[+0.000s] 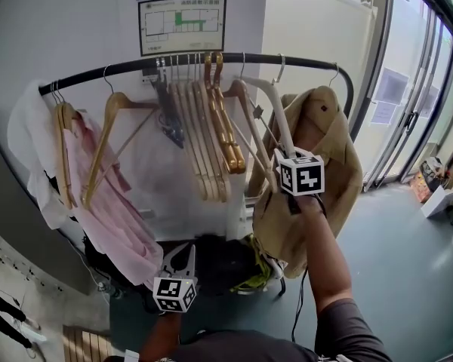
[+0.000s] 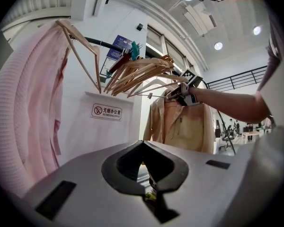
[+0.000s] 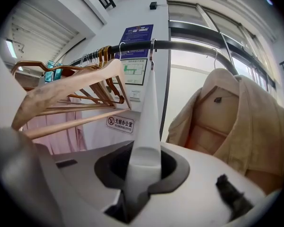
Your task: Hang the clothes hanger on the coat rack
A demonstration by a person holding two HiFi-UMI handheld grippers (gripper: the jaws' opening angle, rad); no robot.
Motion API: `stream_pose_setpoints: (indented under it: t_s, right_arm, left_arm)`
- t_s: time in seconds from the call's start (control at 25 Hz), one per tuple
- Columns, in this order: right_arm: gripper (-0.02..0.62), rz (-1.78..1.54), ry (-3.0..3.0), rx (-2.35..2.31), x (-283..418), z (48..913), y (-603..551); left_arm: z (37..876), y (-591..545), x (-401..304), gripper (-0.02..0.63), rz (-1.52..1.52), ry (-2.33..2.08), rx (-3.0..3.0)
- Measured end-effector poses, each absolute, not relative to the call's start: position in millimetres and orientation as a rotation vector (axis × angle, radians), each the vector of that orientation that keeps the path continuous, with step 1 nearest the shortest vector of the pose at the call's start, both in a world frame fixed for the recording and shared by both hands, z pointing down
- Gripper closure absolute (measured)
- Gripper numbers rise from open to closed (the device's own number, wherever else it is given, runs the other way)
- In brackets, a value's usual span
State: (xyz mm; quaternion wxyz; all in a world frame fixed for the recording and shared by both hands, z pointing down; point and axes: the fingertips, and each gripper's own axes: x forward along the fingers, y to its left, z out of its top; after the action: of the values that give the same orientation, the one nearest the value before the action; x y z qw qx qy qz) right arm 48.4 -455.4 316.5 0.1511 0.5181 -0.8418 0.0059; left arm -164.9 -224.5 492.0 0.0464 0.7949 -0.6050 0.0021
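Note:
A black coat rack rail arches across the head view. My right gripper is shut on the lower arm of a white clothes hanger. The hanger's metal hook crosses the rail between the wooden hangers and the beige coat. In the right gripper view the white hanger runs up from between the jaws of my right gripper to the rail. My left gripper hangs low in front of the rack. In its own view the left gripper is shut and holds nothing.
A bunch of wooden hangers hangs left of the white one. A pink garment is at the rail's left end and a beige coat at its right. Dark bags lie under the rack. Glass doors stand to the right.

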Motion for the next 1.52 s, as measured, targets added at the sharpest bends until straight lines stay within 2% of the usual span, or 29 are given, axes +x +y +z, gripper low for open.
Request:
stream_pose_setpoints:
  t_s: [0.24, 0.4, 0.6, 1.04, 1.12, 1.28, 1.52]
  right_arm:
    - [0.523, -0.085, -2.447, 1.544, 57, 306, -444]
    - [0.436, -0.196, -2.502, 1.674, 75, 292, -417]
    - [0.413, -0.217, -2.569, 1.854, 108, 291, -364]
    - [0.413, -0.247, -2.583, 1.784, 84, 396, -268]
    - [0.427, -0.215, -2.573, 1.791, 78, 414, -258]
    - [0.538, -0.124, -2.531, 1.823, 74, 439, -241]
    - [0.580, -0.121, -2.452, 1.804, 68, 455, -232]
  left_arm:
    - [493, -224, -161, 0.597, 0.023, -1.813, 2.446]
    - [494, -227, -153, 0.597, 0.026, -1.785, 2.459]
    - [494, -232, -135, 0.597, 0.043, -1.726, 2.500]
    - [480, -232, -103, 0.597, 0.012, -1.619, 2.596]
    - [474, -230, -101, 0.597, 0.015, -1.618, 2.621]
    - [472, -226, -107, 0.597, 0.023, -1.646, 2.601]
    - [474, -217, -110, 0.597, 0.040, -1.653, 2.594]
